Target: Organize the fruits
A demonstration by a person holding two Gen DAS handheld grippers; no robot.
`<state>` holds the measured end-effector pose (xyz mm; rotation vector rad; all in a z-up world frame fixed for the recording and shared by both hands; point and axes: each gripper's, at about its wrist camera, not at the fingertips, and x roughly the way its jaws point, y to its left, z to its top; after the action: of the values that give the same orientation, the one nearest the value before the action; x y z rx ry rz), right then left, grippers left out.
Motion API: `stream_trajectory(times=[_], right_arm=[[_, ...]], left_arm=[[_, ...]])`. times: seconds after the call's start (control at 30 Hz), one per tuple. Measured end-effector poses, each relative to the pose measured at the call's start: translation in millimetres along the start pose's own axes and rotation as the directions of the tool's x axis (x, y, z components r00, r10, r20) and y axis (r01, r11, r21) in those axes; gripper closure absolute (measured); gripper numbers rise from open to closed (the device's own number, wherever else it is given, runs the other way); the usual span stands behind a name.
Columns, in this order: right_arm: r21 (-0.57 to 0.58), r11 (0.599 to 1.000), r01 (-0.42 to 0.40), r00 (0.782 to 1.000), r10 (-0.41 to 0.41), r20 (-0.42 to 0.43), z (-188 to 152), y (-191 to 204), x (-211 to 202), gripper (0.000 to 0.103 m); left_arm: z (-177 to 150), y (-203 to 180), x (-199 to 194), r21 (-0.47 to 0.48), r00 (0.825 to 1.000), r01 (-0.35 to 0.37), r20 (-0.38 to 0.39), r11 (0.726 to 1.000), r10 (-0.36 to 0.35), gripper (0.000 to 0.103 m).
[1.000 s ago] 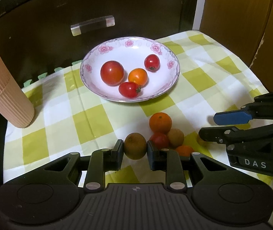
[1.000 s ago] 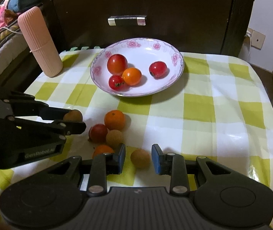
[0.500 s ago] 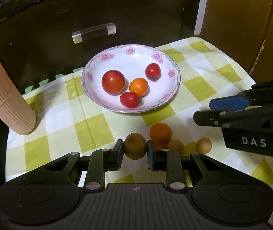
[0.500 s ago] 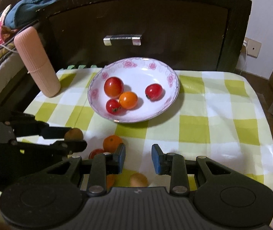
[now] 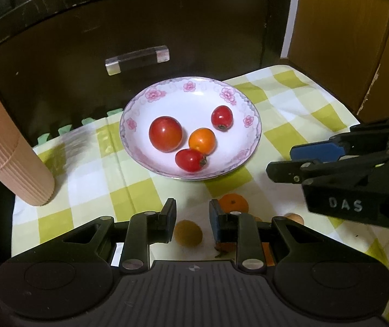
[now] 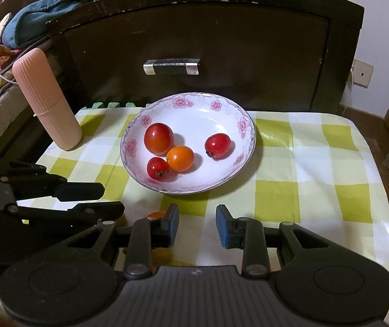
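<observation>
A flowered white plate (image 5: 133, 109) (image 6: 249, 125) on the checked cloth holds three red tomatoes and one orange one (image 5: 202, 141). My left gripper (image 5: 191, 215) (image 6: 111, 200) hovers over the near cloth with its jaws opening. A brown round fruit (image 5: 187, 235), blurred, sits below and between the fingers, and neither pad touches it. A mandarin (image 5: 234, 203) (image 6: 155, 215), a small tan fruit (image 5: 294, 218) and other fruits lie close by, partly hidden by the fingers. My right gripper (image 6: 197, 226) (image 5: 280, 160) is open and empty, raised above the cloth to the right.
A pink ribbed cylinder (image 5: 11, 158) (image 6: 47, 100) leans at the cloth's left edge. A dark cabinet with a metal handle (image 5: 137, 60) stands right behind the plate. Wooden panels (image 5: 358, 41) flank the right side. Bare checked cloth (image 6: 317, 177) stretches right of the plate.
The left gripper let go of the brown fruit, which now sits lower, free of the pads. The right gripper rose away from the small tan fruit.
</observation>
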<state>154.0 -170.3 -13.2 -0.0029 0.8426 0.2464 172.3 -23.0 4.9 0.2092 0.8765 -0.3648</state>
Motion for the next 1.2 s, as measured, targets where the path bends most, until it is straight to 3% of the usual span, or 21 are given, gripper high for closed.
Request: stream_trajectory(times=[0.3,0.37,0.43,0.5,0.7,0.87,1.2], right_arm=[[0.013,1.0,0.0,1.0,0.0,-0.007,-2,-5,1,0.074],[0.018,1.0,-0.005,1.0,0.005,-0.007,-2,-6,0,0.074],[0.024,1.0,-0.014,1.0,0.014,-0.009,-2,-6,1,0.074],[0.019,1.0,-0.018,1.0,0.019,-0.012,-2,-4,1,0.074],[-0.002,1.0,-0.023,1.0,0.023,-0.006,-4,1,-5,0.074],[-0.002,1.0,-0.025,1.0,0.025,-0.009,-5,2,-5,0.074],[-0.021,0.999,-0.043,0.999,0.043,0.0,-6,11,-14,0.074]], left_arm=[[-9,22,7,-0.039,0.999,0.002,-0.053,0.999,-0.005,0.061],[-10,33,2,-0.062,0.998,-0.002,-0.058,0.998,-0.001,0.05],[-13,43,1,-0.114,0.998,0.006,-0.067,0.993,-0.013,0.048],[-17,46,4,-0.144,0.995,0.024,-0.09,0.989,-0.038,0.05],[-26,26,1,-0.086,0.991,0.038,-0.121,0.996,-0.049,0.05],[-39,26,8,-0.091,0.985,0.013,-0.172,0.996,-0.028,0.053],[-58,18,-10,-0.078,0.978,0.028,-0.204,0.997,-0.043,0.048]])
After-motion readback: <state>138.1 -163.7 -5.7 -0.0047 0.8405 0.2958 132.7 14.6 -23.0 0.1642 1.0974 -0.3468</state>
